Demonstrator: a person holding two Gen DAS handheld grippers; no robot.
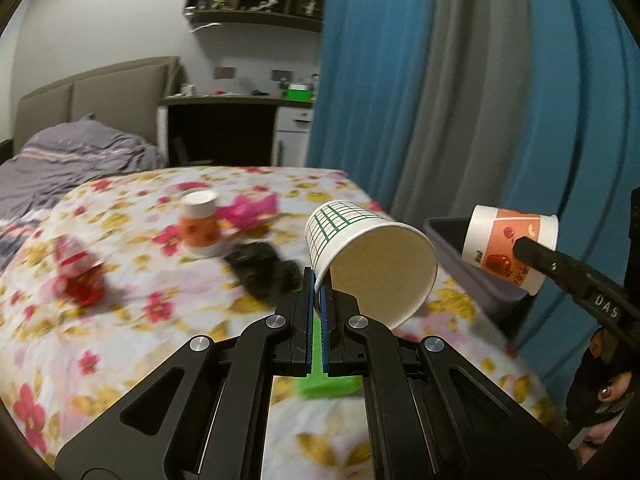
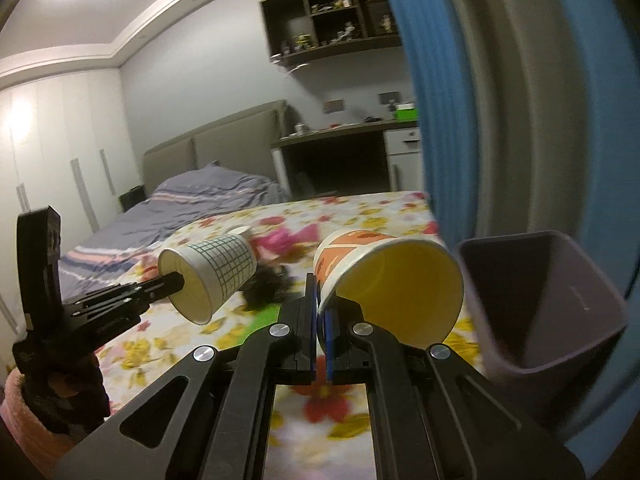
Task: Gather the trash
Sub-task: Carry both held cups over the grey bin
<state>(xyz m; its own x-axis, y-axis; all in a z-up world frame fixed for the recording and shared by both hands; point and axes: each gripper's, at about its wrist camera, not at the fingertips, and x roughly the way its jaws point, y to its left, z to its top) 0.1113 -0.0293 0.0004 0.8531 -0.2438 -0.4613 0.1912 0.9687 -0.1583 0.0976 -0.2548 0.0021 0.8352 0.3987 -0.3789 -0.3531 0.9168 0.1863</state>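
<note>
A flowered bedspread (image 1: pixel 120 320) filled the lower frame, blurred. At the right edge stood a grey bin (image 2: pixel 560 312), its far side cut off in the left wrist view. The left gripper (image 1: pixel 318 292) was clamped on the rim of a white paper cup with green grid lines (image 1: pixel 372 260), tipped mouth-down at centre frame. The right gripper (image 2: pixel 322 304) pinched the rim of an orange-patterned cup (image 2: pixel 392 280), just beside the bin. Behind lay another orange cup (image 1: pixel 200 232), a pink wrapper (image 1: pixel 252 210), a red wrapper (image 1: pixel 78 272) and a dark clump (image 1: pixel 264 272), too smeared to identify.
</note>
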